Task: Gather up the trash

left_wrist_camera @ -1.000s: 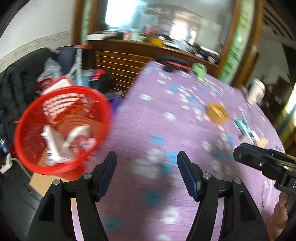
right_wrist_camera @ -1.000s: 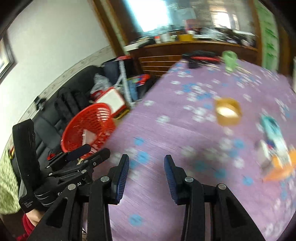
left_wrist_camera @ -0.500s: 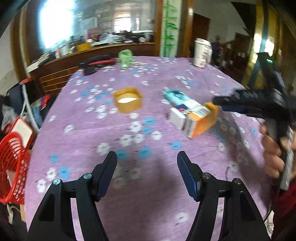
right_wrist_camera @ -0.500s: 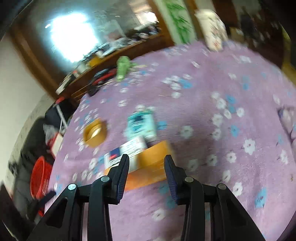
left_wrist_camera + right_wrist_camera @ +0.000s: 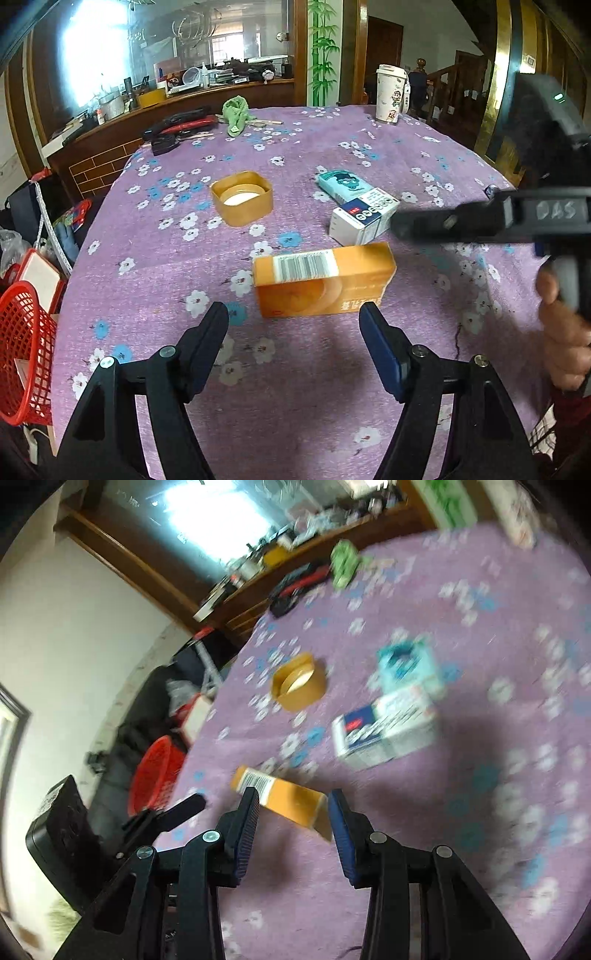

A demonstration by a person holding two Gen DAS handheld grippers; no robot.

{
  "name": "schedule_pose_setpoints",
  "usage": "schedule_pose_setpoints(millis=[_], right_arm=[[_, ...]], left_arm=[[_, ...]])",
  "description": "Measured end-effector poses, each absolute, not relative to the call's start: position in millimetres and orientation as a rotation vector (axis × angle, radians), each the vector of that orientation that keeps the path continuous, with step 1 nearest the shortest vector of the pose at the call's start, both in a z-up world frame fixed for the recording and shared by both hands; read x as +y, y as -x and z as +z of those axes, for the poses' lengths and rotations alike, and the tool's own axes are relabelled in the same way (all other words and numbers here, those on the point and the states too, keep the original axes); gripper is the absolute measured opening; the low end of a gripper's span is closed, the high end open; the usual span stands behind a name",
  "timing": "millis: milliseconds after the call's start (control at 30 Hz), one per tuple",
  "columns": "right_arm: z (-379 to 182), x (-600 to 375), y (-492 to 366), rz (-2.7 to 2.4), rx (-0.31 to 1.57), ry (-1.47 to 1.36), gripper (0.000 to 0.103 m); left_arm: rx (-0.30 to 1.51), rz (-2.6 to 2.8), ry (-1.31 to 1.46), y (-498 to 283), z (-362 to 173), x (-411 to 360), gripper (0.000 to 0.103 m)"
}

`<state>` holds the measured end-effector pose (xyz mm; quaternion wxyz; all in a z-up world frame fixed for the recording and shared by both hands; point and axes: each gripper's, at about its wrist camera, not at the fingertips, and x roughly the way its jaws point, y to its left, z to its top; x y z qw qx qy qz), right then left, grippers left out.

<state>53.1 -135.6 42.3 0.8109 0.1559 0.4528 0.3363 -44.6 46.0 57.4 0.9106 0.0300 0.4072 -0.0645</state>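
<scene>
Both cameras have swung off the red basket (image 5: 22, 354) and onto the table, and that changes the picture: a second ago the basket filled the left view, now it sits at the near-left edge, off the table, with the trash spread out ahead. So the drop looks done and a fresh pick is on.

The orange box (image 5: 323, 280) lies flat on the purple flowered cloth (image 5: 155, 266), barcode up, nearest of the lot. Just beyond it, the white-and-blue box (image 5: 364, 219), with the teal packet (image 5: 341, 182) touching its far end; the yellow tub (image 5: 242, 197) sits apart to the left.

The left gripper (image 5: 293, 323) hangs wide open and empty, the orange box just ahead of its fingers, nothing touched. The right gripper (image 5: 293, 810) is spread too, less widely, holding nothing; its view is blurred by motion, but the box's end lies between the jaws, seemingly no contact. My guess: the right one takes it.
</scene>
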Motion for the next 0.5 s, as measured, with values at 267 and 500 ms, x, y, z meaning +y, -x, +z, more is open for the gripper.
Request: schedule_pose_setpoints(millis=[267, 500], right_arm=[[46, -163, -49, 0.666, 0.960, -0.369, 0.043], [44, -173, -46, 0.653, 0.946, -0.394, 0.043]], left_arm=[[0.832, -0.146, -0.083, 21, 60, 49, 0.074], [0.898, -0.181, 0.063, -18, 55, 75, 0.077]])
